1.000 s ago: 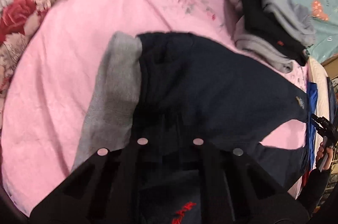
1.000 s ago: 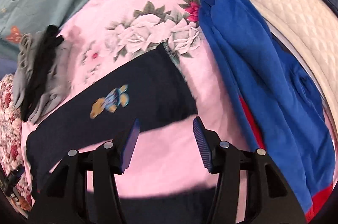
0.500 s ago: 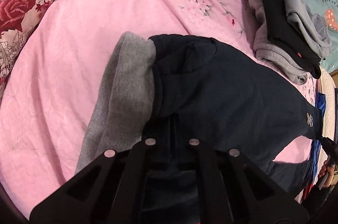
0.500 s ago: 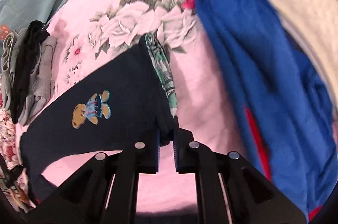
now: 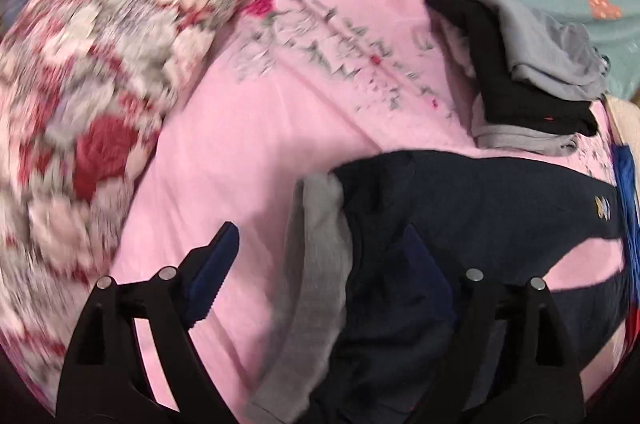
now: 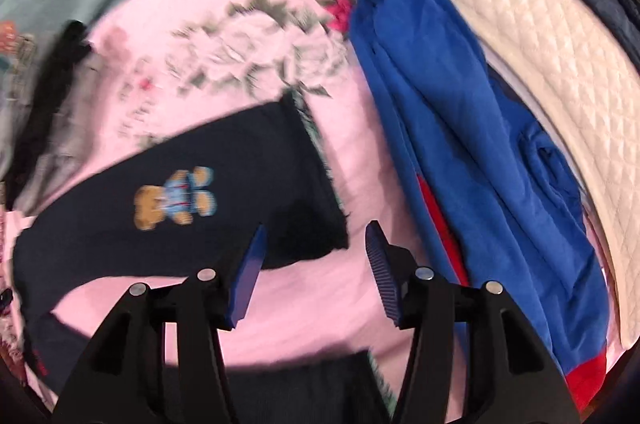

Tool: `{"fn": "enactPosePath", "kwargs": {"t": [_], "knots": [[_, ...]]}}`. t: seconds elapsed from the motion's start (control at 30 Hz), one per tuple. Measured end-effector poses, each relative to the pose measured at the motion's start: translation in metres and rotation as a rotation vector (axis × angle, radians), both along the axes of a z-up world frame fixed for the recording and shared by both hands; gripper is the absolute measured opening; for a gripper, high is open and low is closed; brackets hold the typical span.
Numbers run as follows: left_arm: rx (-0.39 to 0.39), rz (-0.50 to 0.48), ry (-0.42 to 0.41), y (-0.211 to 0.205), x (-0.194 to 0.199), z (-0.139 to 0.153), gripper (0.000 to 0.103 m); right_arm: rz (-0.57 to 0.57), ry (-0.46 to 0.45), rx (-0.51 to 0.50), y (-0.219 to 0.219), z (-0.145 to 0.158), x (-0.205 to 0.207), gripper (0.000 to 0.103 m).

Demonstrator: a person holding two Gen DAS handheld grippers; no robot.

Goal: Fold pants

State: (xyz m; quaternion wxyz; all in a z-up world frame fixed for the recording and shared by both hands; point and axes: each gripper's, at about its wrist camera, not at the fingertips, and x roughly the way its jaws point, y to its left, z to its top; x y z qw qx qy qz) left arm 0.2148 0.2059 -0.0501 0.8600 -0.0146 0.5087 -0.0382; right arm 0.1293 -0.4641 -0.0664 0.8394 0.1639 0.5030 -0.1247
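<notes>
**Mia:** On the pink bed cover (image 5: 248,144) lie the dark blue pants (image 5: 500,208), with a gray lining (image 5: 324,264) showing at one end. The left gripper (image 5: 320,256) hangs over that end. Its jaws are opening wide and press on nothing.

**Ben:** Only the other camera shows the little bear (image 6: 176,200) on the pants (image 6: 224,184). The right gripper (image 6: 316,256) hangs past the pants' edge, jaws opening, pink cover between them.

**Mia:** A flowery pillow (image 5: 100,96) is blurry, far from the pants. Folded gray and black clothes (image 5: 528,72) sit beyond them.

**Ben:** Blue clothes (image 6: 460,128) lie near the pants' end. Bare pink lies between.
</notes>
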Motion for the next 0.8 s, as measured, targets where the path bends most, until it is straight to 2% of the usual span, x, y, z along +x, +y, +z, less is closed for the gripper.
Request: {"fn": "enactPosePath", "kwargs": {"t": [0.13, 0.27, 0.33, 0.4, 0.5, 0.57, 0.6, 0.7, 0.8], "knots": [[-0.031, -0.181, 0.028, -0.006, 0.052, -0.01, 0.086, 0.074, -0.074, 0.037, 0.033, 0.023, -0.032, 0.054], [-0.155, -0.318, 0.126, -0.003, 0.102, -0.044, 0.086, 0.119, -0.063, 0.06, 0.071, 0.02, -0.055, 0.054], [-0.215, -0.36, 0.167, -0.002, 0.109, -0.058, 0.086, 0.123, -0.042, 0.035, 0.083, 0.018, -0.071, 0.054], [-0.331, -0.418, 0.277, 0.0, 0.121, -0.08, 0.086, 0.101, -0.021, 0.002, 0.091, 0.017, -0.085, 0.054], [-0.378, -0.503, 0.27, -0.001, 0.116, -0.082, 0.088, 0.056, -0.001, -0.029, 0.094, 0.018, -0.099, 0.054], [-0.491, -0.582, 0.332, -0.005, 0.109, -0.086, 0.086, 0.038, 0.011, -0.046, 0.097, 0.019, -0.098, 0.054], [-0.511, -0.623, 0.34, -0.01, 0.103, -0.087, 0.086, 0.038, 0.016, -0.057, 0.102, 0.02, -0.095, 0.054], [-0.501, -0.692, 0.305, -0.018, 0.087, -0.084, 0.077, 0.105, 0.016, -0.083, 0.125, 0.024, -0.068, 0.054], [-0.567, -0.687, 0.263, -0.012, 0.084, -0.079, 0.049, 0.272, -0.007, -0.075, 0.165, 0.027, -0.029, 0.054]]}}
